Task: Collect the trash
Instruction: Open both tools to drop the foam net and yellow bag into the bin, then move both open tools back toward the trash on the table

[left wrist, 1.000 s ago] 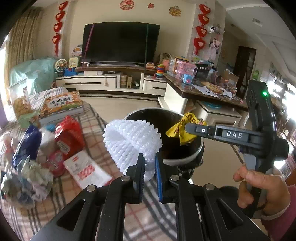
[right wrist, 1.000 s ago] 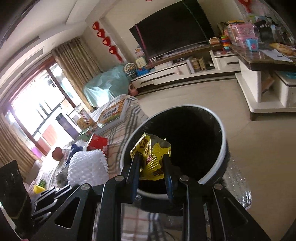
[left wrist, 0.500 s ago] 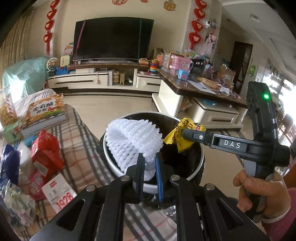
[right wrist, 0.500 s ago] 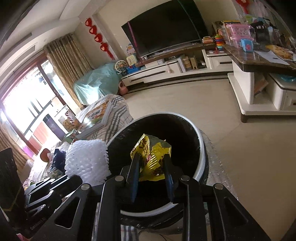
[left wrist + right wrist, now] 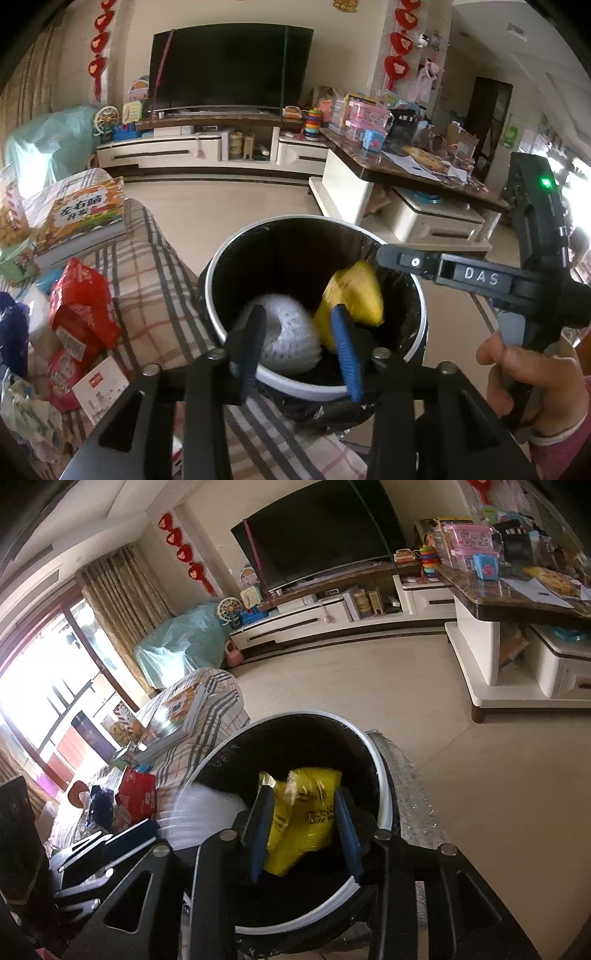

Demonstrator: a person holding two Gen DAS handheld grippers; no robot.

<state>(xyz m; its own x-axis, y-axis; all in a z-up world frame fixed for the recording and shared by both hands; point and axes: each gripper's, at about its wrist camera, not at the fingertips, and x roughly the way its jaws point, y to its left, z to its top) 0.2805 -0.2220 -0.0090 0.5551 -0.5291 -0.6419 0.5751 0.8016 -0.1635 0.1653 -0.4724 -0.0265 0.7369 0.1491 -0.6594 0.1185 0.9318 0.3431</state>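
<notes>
A black-lined trash bin with a white rim [image 5: 221, 254] [image 5: 384, 775] stands beside the plaid-covered table. White foam netting [image 5: 288, 339] [image 5: 210, 812] and a yellow wrapper [image 5: 354, 291] [image 5: 306, 812] are inside the bin. My left gripper [image 5: 299, 347] is open over the bin's near rim, with the netting below it. My right gripper [image 5: 303, 834] is open above the bin, with the yellow wrapper loose between its jaws; it also shows from the side in the left wrist view [image 5: 388, 254].
More trash lies on the plaid table [image 5: 155, 280]: a red wrapper [image 5: 81, 306], a blue bag [image 5: 13, 332], crumpled paper [image 5: 29, 413] and a white card [image 5: 99, 387]. A book [image 5: 81, 218] lies further back. A coffee table [image 5: 406, 173] stands to the right.
Both grippers opened over the bin. The white netting and the yellow wrapper dropped from the jaws into the bin.
</notes>
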